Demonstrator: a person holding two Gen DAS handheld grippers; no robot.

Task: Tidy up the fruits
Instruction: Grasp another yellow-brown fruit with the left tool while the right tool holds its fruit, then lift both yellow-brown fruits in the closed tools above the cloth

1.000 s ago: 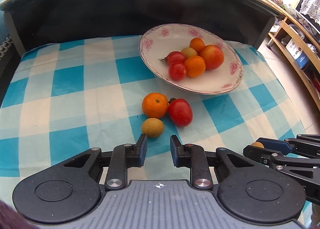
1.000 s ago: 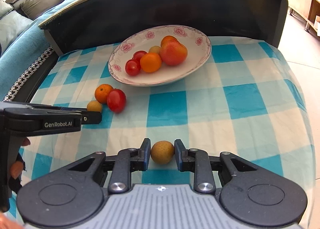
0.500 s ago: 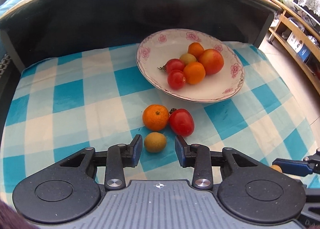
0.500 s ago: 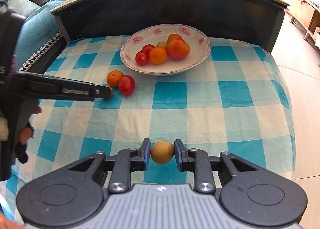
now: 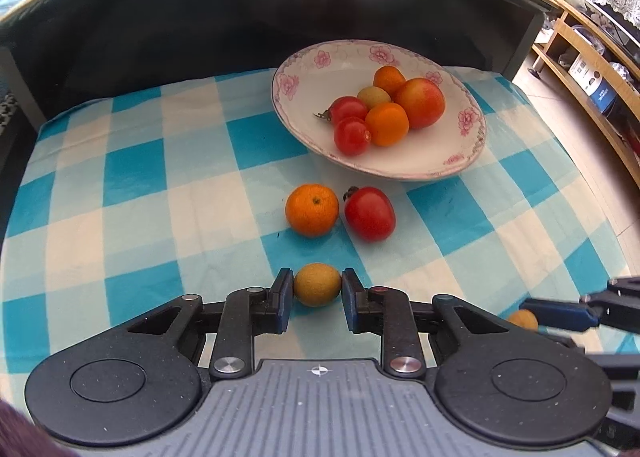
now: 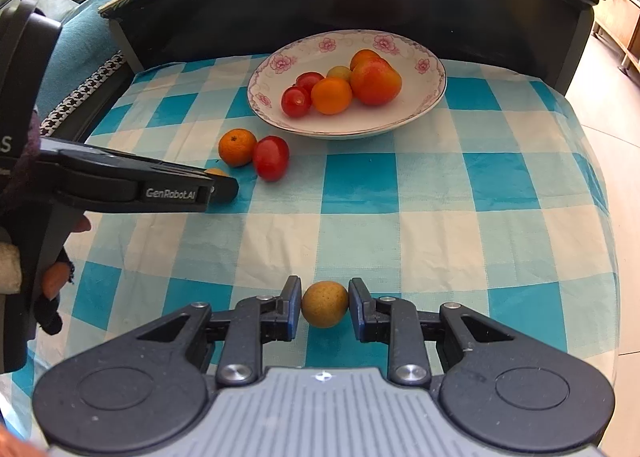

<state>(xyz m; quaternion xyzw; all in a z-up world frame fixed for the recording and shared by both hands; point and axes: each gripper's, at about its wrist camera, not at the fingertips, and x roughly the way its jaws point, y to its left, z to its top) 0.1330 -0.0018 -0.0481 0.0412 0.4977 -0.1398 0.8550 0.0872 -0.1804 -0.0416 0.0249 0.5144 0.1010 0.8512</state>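
Nearest the cameras, each gripper is clamping one small brownish-yellow fruit. The left gripper is pinching a longan-like fruit between its jaws; whether it is resting on the checked cloth or just above it cannot be told. The right gripper is squeezing a second small brown fruit in the same way, nearer the front edge of the surface and well apart from the rest.

Just beyond the left gripper, an orange and a red tomato are lying side by side on the cloth, touching or very nearly so, still outside the dish.

Farther back, the flowered plate is already holding a cluster: two small red tomatoes, two oranges, a pale green-yellow fruit and one large reddish fruit.

Judging from this, the sorting is running past its midpoint. Six pieces are sitting in the plate, two are being gripped and look ready to be carried over, and two loose ones are waiting on the cloth. What seems left is delivering the two held fruits, then collecting the orange and tomato.
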